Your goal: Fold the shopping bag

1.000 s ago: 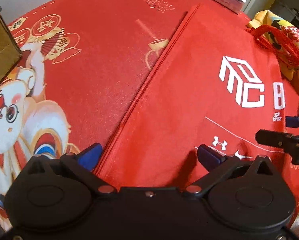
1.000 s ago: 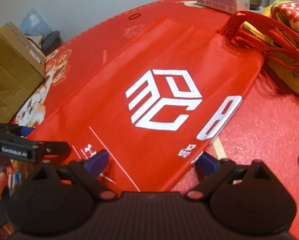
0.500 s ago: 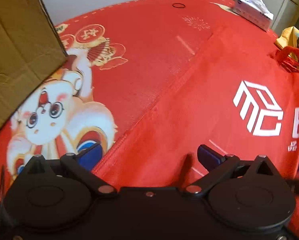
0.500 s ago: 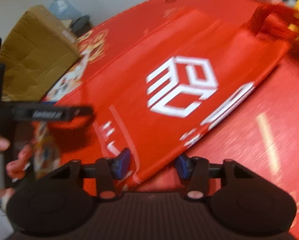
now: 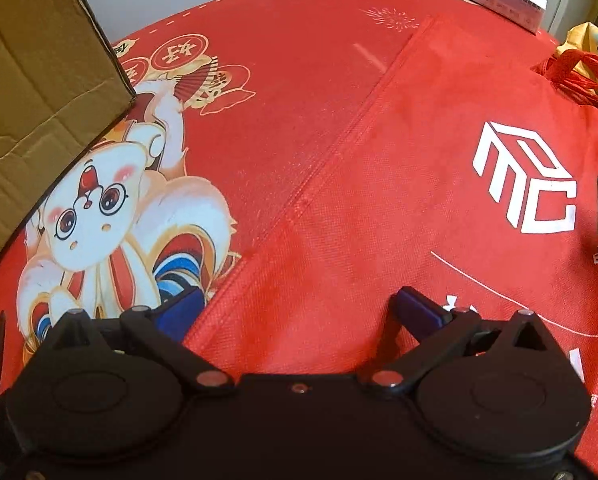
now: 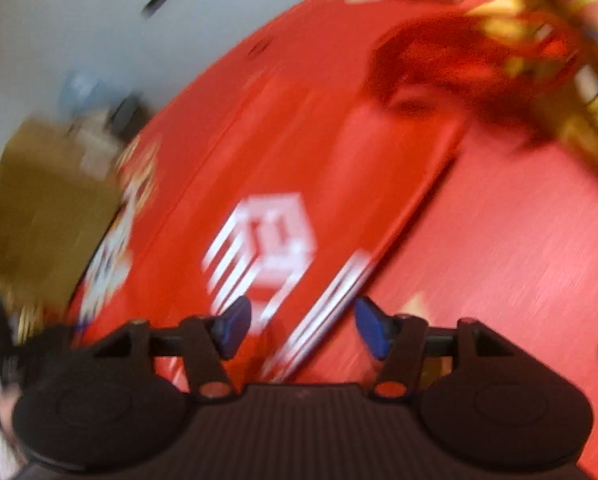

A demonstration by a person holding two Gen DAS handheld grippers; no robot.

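Left wrist: my left claw (image 5: 299,308) gapes, straddling the near corner of the shopping bag (image 5: 399,184), flat on the bench (image 5: 291,60).
Right wrist: blurred; my right claw (image 6: 299,326), just reopening, straddles the bag's long edge unclamped.
Handling: light, limp fabric; I'd pinch corners.

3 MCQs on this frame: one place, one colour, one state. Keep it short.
1. Where is the cardboard box in the left wrist view?
A. upper left, beside the tablecloth's cartoon
B. on the shopping bag
C. next to the tissue box

2. What colour is the cube logo on the shopping bag?
A. black
B. white
C. yellow

3. How does the left hand-held gripper stand?
A. shut on the bag's handles
B. shut on the tissue box
C. open, its fingers either side of the bag's near corner

Answers: 1 A, the box sits at the upper left edge; 2 B, white print on red fabric; 3 C, the blue pads are wide apart.
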